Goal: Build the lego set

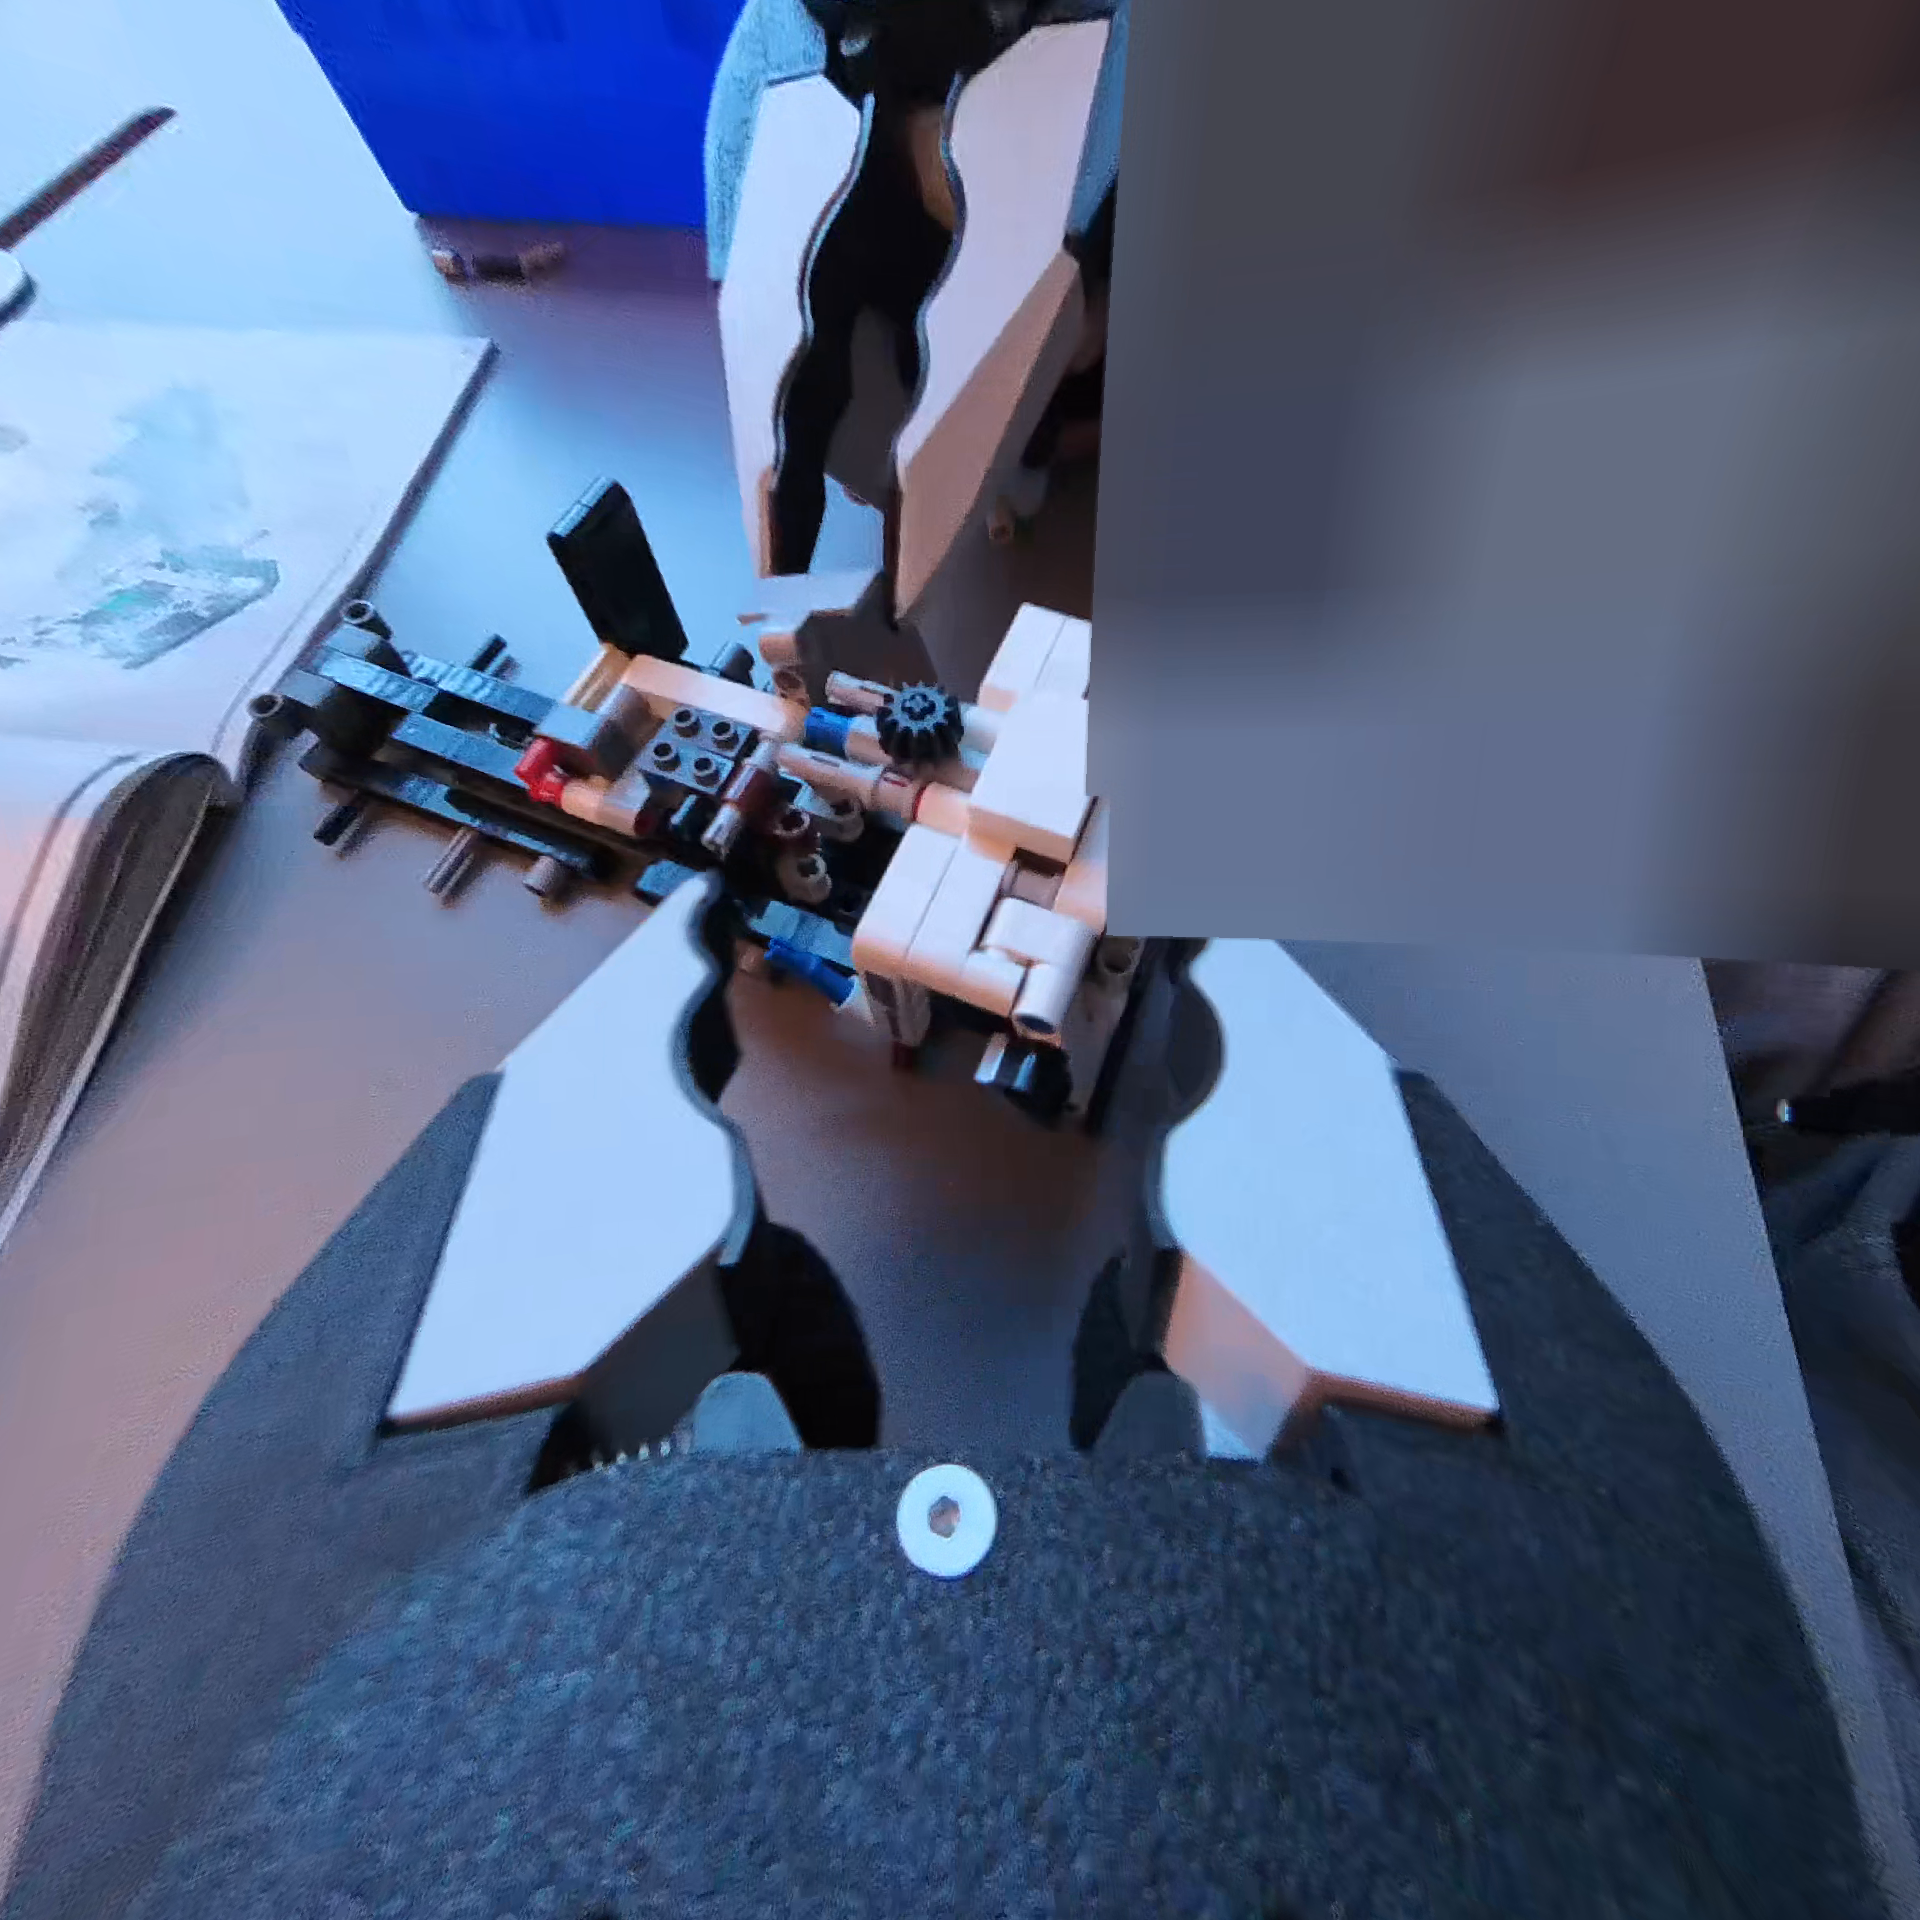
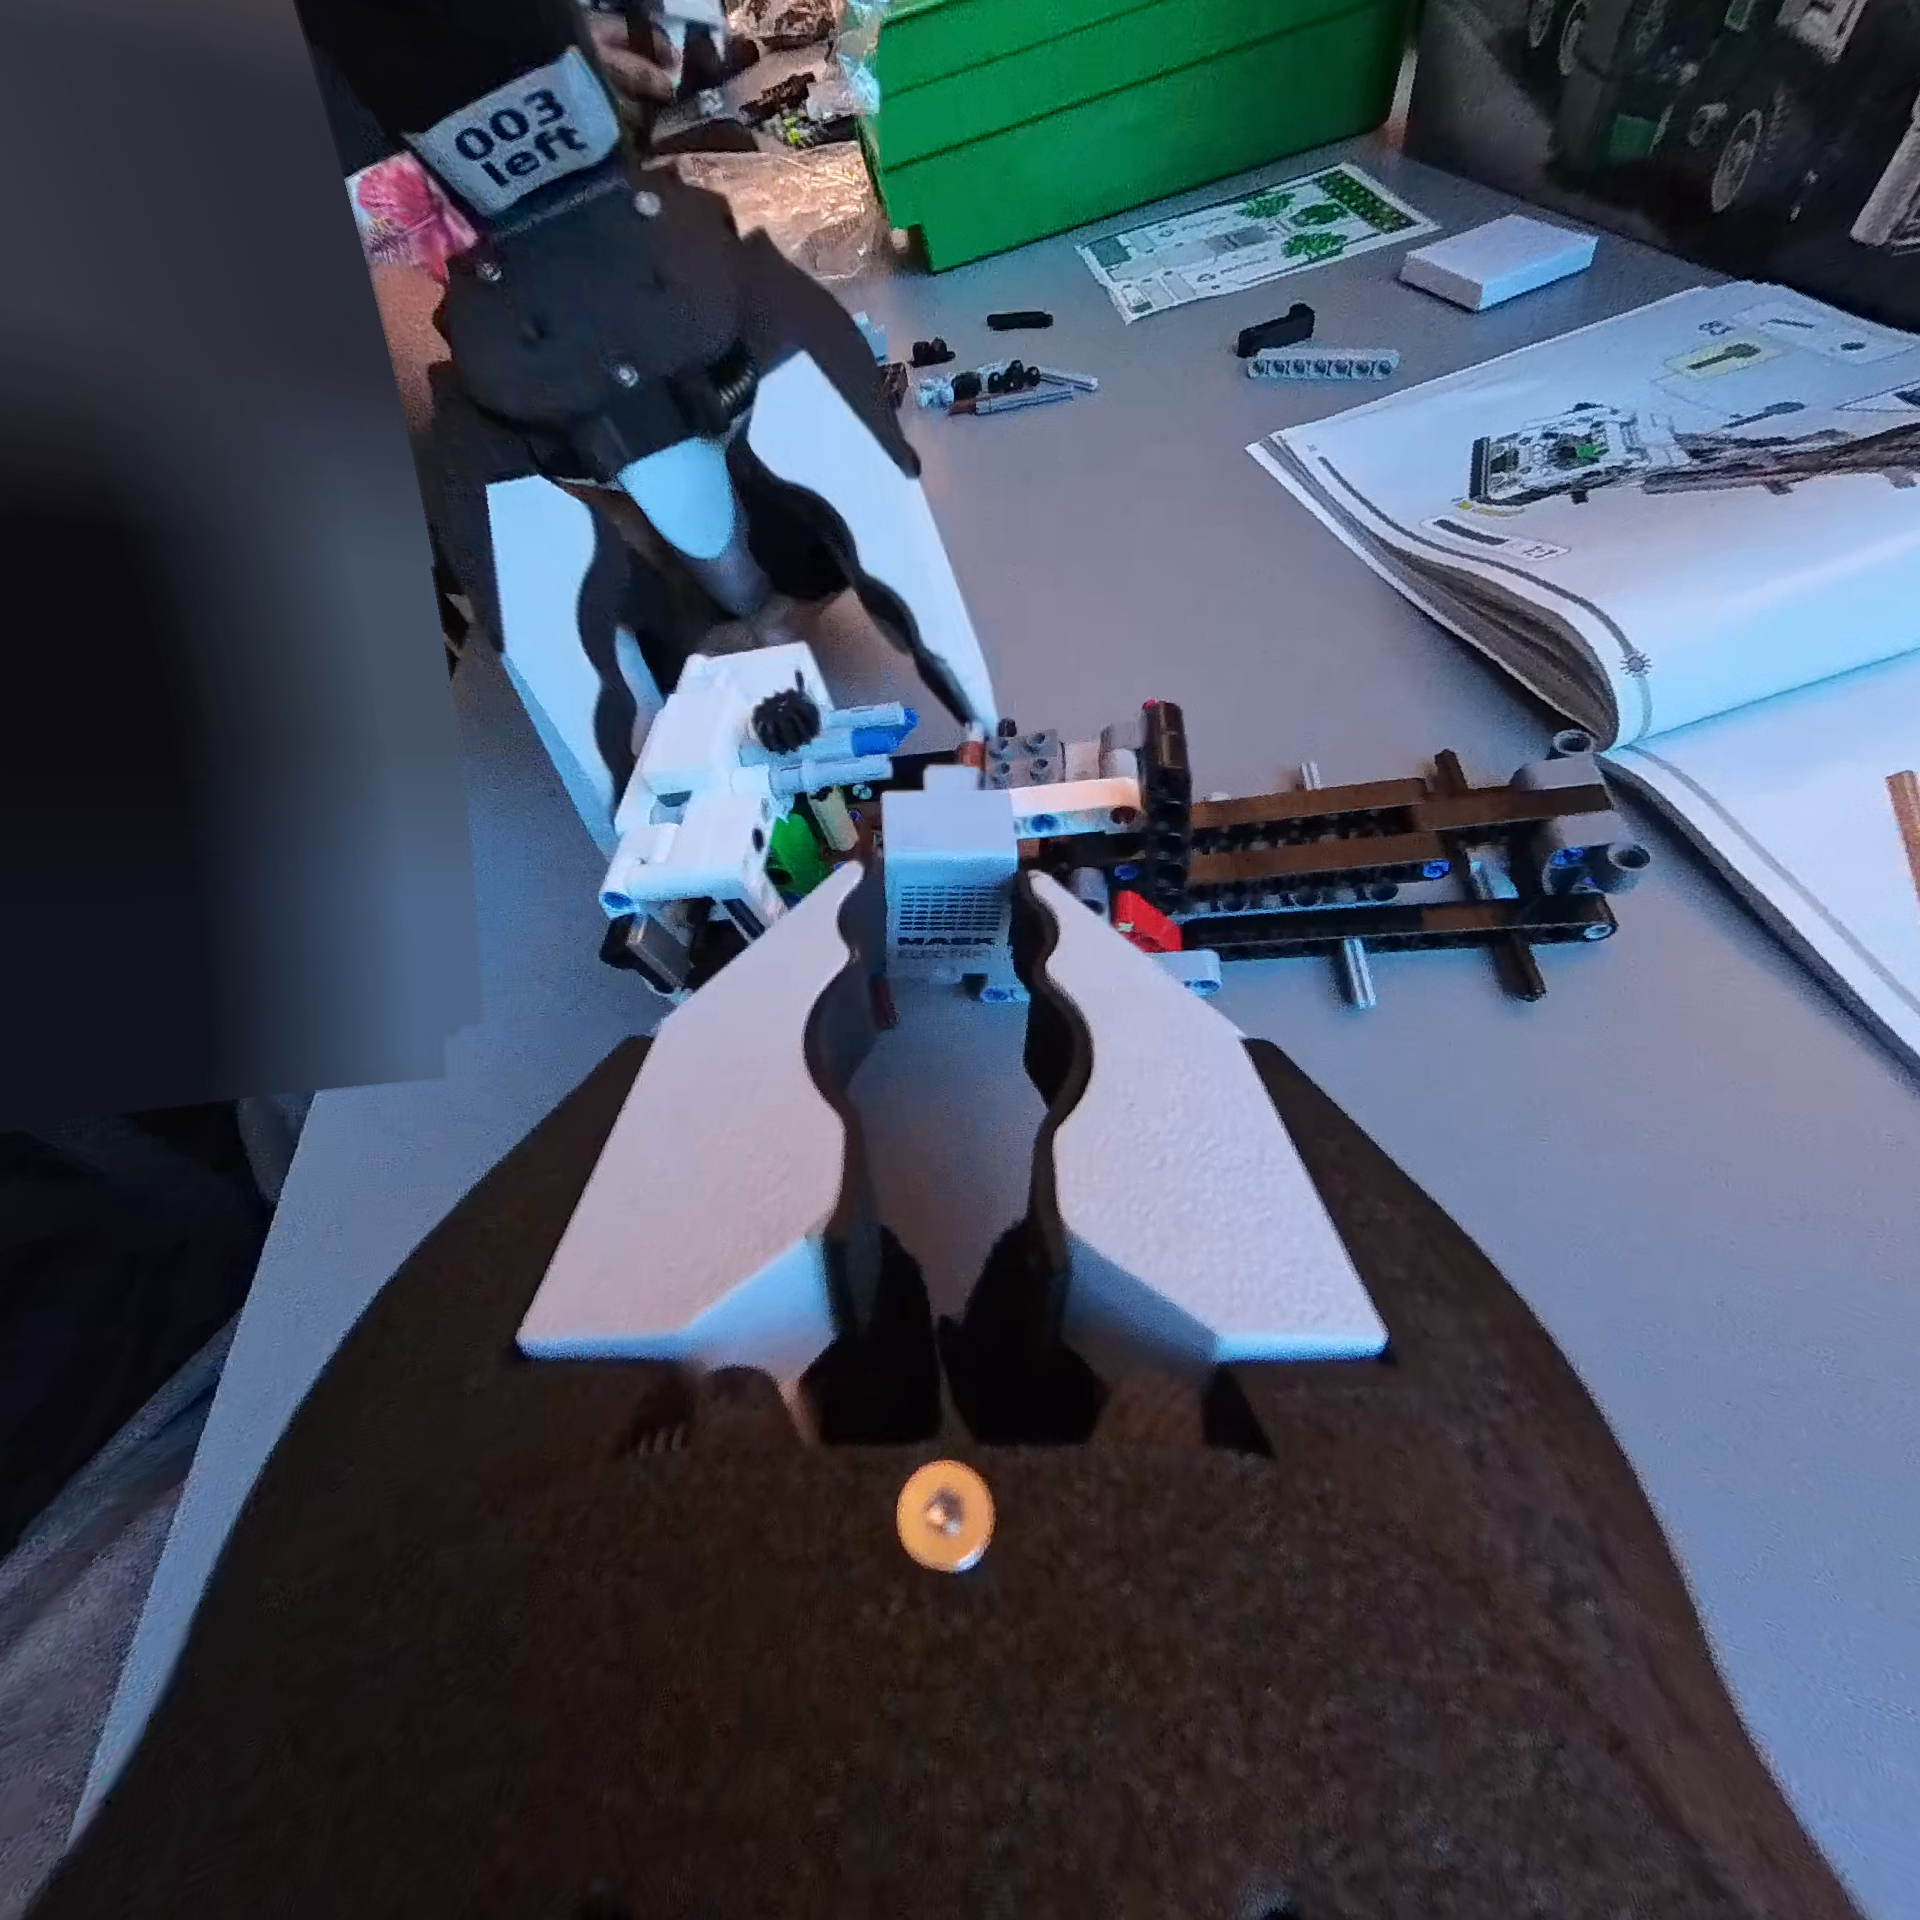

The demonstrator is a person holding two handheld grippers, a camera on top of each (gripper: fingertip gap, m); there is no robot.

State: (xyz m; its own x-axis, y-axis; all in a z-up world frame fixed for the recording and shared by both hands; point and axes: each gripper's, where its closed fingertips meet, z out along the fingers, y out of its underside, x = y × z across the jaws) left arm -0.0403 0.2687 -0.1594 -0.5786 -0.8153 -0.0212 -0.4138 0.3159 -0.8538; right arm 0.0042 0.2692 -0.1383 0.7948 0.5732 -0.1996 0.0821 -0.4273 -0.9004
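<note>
A part-built truck model lies on the grey table: a black beam chassis joined to a white cab with a small black gear on top. My right gripper is shut on a white panel with a printed grille and holds it against the model's near side, just behind the cab. It enters the left wrist view from above. My left gripper is open, its fingers straddling the cab.
An open instruction booklet lies beside the chassis. A green bin, a sticker sheet, a small white box, a grey beam and loose small parts sit at the back. A blue bin stands beyond the booklet. Across from one pair of fingers to the other is roughly 6 centimeters. My left tips are roughly 25 centimeters from the grey beam.
</note>
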